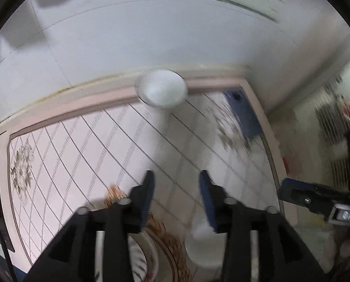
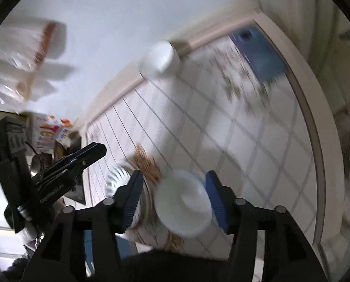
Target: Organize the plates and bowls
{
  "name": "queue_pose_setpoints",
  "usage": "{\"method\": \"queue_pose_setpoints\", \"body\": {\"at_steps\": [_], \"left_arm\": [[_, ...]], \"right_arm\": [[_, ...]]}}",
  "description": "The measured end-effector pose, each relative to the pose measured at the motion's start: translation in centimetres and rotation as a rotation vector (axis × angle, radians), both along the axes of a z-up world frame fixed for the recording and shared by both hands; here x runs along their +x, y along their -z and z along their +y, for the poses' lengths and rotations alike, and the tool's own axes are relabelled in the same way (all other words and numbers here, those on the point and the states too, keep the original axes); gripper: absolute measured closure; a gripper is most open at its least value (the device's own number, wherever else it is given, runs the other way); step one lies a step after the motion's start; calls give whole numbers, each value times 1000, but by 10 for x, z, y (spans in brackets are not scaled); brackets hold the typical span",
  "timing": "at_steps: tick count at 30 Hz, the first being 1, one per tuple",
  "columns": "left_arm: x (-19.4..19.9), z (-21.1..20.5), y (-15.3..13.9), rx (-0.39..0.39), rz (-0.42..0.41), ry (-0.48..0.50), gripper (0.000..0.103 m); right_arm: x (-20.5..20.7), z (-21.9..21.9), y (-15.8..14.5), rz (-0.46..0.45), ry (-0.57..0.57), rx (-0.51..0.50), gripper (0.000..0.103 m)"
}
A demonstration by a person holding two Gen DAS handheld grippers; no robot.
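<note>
Nothing here reads clearly: there's blurred lettering on the side of the left hand-held gripper [image 2: 90,154], and a colourful printed box [image 2: 49,134] whose characters stay illegible.

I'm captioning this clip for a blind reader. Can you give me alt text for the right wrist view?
The right gripper hangs open above a white bowl on a checked tablecloth, beside a patterned plate. A second white bowl sits at the table's far edge; the picture is motion-blurred.

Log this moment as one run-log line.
left gripper: open, empty | right gripper: open above white bowl | second white bowl: table's far edge
</note>
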State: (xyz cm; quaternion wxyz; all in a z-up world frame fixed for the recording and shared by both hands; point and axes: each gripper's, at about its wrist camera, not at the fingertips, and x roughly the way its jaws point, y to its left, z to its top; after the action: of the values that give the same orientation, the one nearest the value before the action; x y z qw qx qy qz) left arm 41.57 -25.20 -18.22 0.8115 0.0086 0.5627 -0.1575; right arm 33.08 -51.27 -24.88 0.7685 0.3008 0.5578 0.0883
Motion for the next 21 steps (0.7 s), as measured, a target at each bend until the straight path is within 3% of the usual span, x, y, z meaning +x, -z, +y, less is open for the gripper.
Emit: {"method": "queue_pose_setpoints", "body": {"at_steps": [7, 17, 19, 21], "left_arm": [[98, 9, 40, -37, 103, -134, 61], [179, -1, 102, -7, 202, -174, 61], [188, -8, 116, 1, 220, -161, 64], [192, -12, 126, 7, 229, -152, 77]], "right_arm": [[99, -13, 0, -74, 36, 0, 44], [241, -5, 67, -15, 45, -25, 46], [258, -1, 83, 16, 37, -29, 53], [272, 5, 100, 48, 20, -23, 63]]}}
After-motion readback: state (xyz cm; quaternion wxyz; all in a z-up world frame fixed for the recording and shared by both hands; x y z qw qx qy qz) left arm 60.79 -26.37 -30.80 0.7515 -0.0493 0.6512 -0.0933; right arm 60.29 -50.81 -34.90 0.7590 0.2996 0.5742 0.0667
